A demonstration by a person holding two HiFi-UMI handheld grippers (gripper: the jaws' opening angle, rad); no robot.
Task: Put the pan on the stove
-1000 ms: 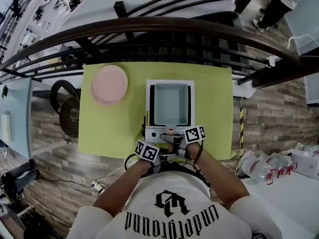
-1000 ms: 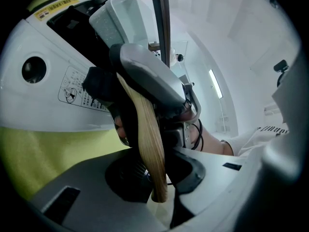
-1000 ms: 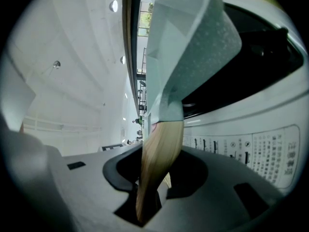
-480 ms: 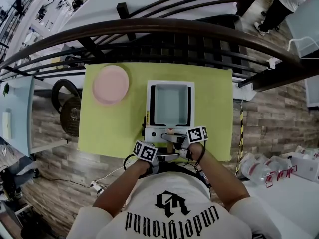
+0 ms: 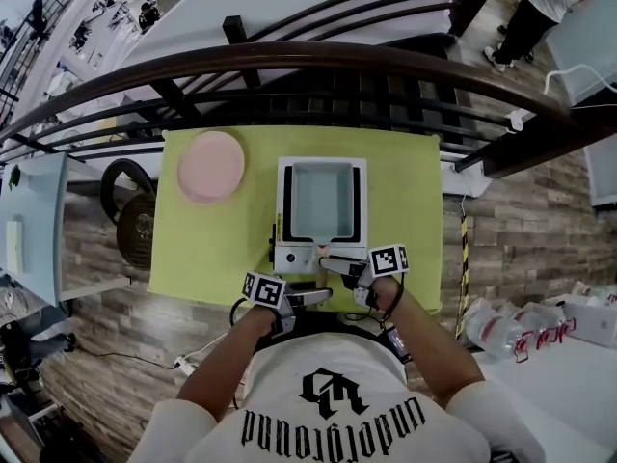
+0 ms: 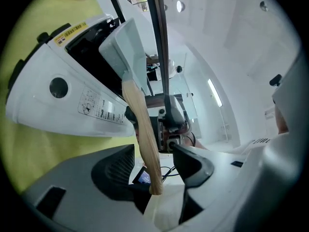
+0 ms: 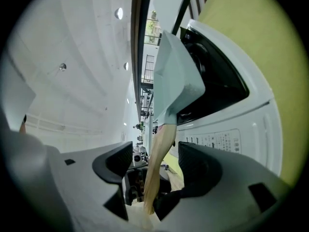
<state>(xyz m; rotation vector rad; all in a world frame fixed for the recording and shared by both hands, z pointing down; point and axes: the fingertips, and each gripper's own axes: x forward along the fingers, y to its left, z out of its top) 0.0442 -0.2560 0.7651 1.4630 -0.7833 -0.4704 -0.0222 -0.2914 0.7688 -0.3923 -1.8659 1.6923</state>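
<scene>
A pale blue square pan [image 5: 321,199] sits on the white portable stove [image 5: 281,257], its wooden handle [image 5: 321,252] pointing toward me. My left gripper [image 5: 310,298] and right gripper [image 5: 335,265] both stand at the handle's near end. The jaws of both have just been opening and are now open. In the left gripper view the handle [image 6: 143,134] runs through the gap of the left gripper [image 6: 155,164], and the pads do not press on it. The right gripper [image 7: 153,166] likewise has the handle [image 7: 158,163] loose between its pads, below the pan [image 7: 176,81].
The stove stands on a yellow-green table [image 5: 410,196] with a pink plate [image 5: 212,165] at its back left. A dark curved railing [image 5: 289,58] runs behind the table. A round stool [image 5: 130,222] stands left of it, and a cable hangs off the front edge.
Both grippers have opened and let go of the pan's handle. The left gripper has drawn back a little toward me; the pan stays on the stove.
</scene>
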